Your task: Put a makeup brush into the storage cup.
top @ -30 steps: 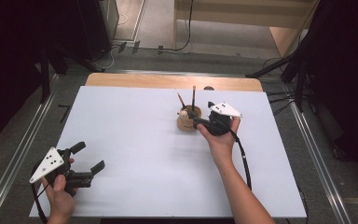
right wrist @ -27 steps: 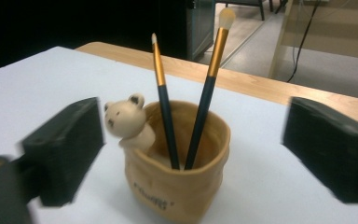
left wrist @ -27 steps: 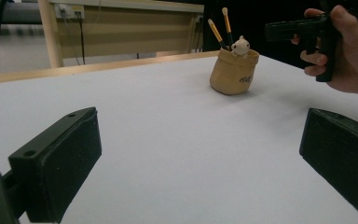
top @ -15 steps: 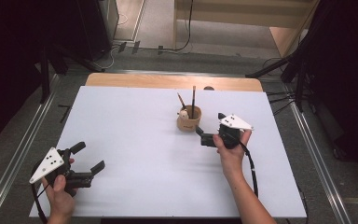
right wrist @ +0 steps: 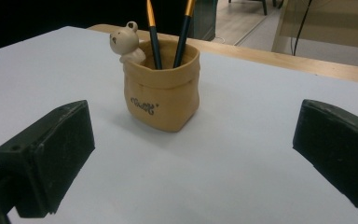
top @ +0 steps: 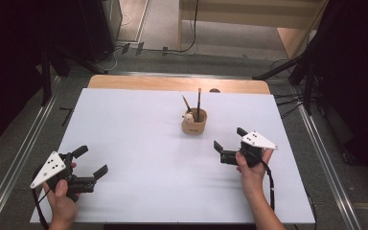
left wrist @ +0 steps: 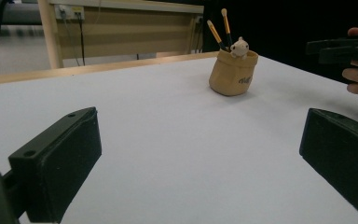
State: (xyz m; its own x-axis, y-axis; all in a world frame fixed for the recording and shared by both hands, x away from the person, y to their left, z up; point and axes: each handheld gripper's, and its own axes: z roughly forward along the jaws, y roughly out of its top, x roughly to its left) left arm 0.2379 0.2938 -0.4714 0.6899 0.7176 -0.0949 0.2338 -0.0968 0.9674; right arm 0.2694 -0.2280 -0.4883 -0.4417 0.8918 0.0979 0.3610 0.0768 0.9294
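Observation:
A tan pouch-shaped holder (top: 194, 125) stands upright on the white table, right of centre. A small bear figure (right wrist: 127, 43) sits on its rim, and two dark brushes (top: 199, 101) stick up from it. My right gripper (top: 229, 139) hovers low to the holder's right and nearer the person, apart from it. Its jaws have just been opening and stand open with nothing between them. In the right gripper view the holder (right wrist: 163, 93) lies ahead of the open gripper (right wrist: 191, 154). My left gripper (top: 91, 161) is open at the near left, facing the holder (left wrist: 233, 74).
The white tabletop (top: 139, 134) has a wooden strip (top: 172, 84) along its far edge. Metal rails (top: 24, 158) run along the floor on both sides. Dark stands (top: 306, 72) rise at the right. The other gripper (left wrist: 342, 46) shows at the left gripper view's upper right.
My right gripper has drawn back from the holder, moving right and toward the person. Its jaws stand wider than before. The left gripper has stayed in place.

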